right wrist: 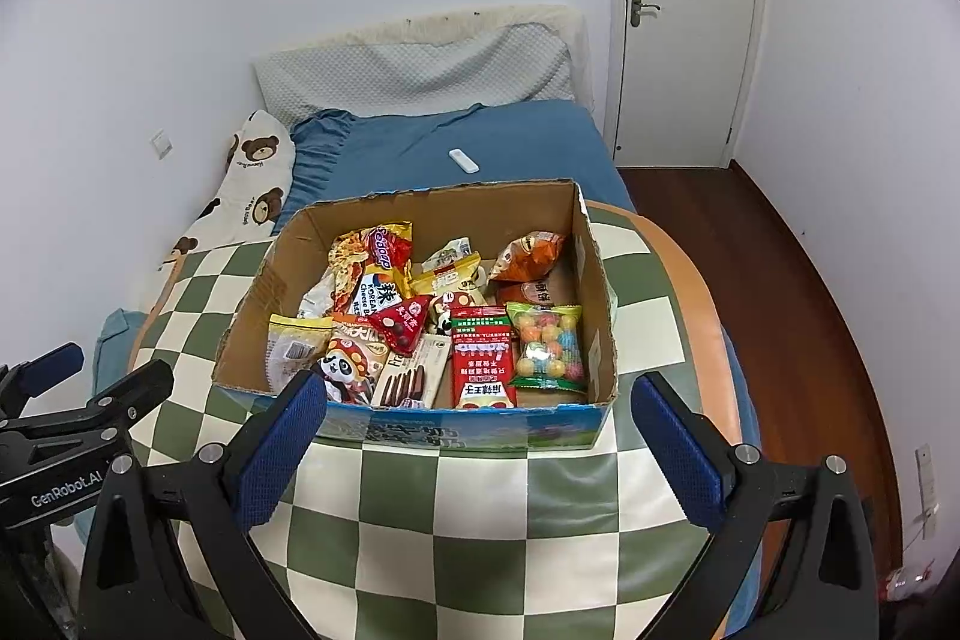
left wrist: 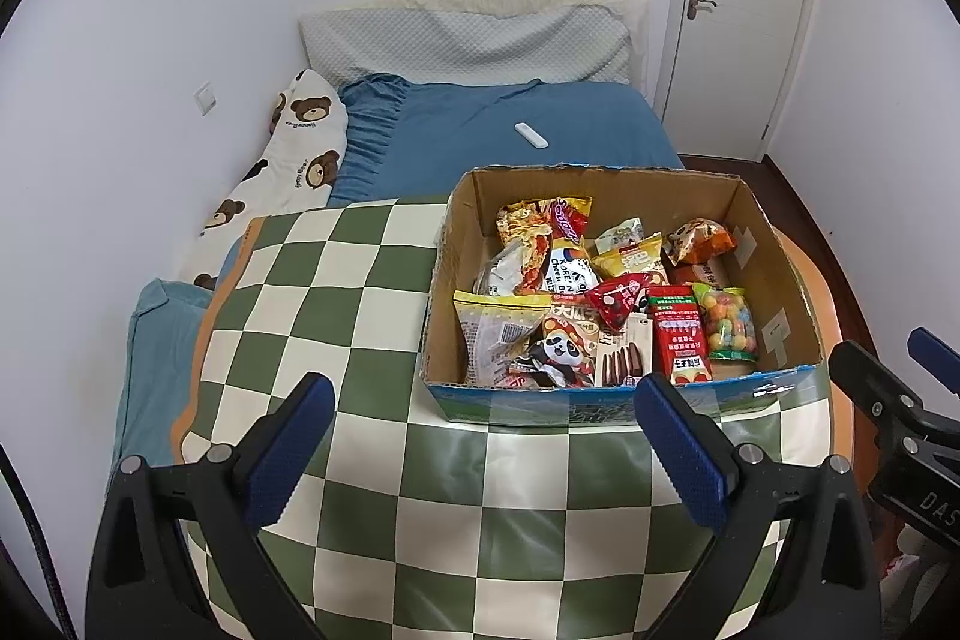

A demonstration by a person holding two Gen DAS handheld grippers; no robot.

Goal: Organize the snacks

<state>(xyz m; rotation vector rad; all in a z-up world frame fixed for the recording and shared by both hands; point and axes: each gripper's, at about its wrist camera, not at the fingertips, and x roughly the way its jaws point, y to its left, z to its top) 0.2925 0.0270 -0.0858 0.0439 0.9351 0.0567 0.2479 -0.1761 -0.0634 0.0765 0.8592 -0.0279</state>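
Note:
A cardboard box (left wrist: 774, 250) full of several snack packets stands on a green-and-cream checkered tablecloth (left wrist: 360, 304). It also shows in the right wrist view (right wrist: 591, 274). Inside are a red packet (left wrist: 681, 340), a bag of coloured candy balls (left wrist: 729, 322), a panda packet (left wrist: 558, 349) and a chocolate biscuit box (left wrist: 624, 358). My left gripper (left wrist: 483, 436) is open and empty, hovering before the box's near left corner. My right gripper (right wrist: 480, 439) is open and empty, in front of the box's near wall.
A bed with a blue sheet (left wrist: 510, 124) lies behind the table, with a white remote (left wrist: 531, 135), a bear-print pillow (left wrist: 288, 160) and a grey pillow (left wrist: 468, 46). A white door (left wrist: 744, 10) and wooden floor (right wrist: 780, 268) are to the right.

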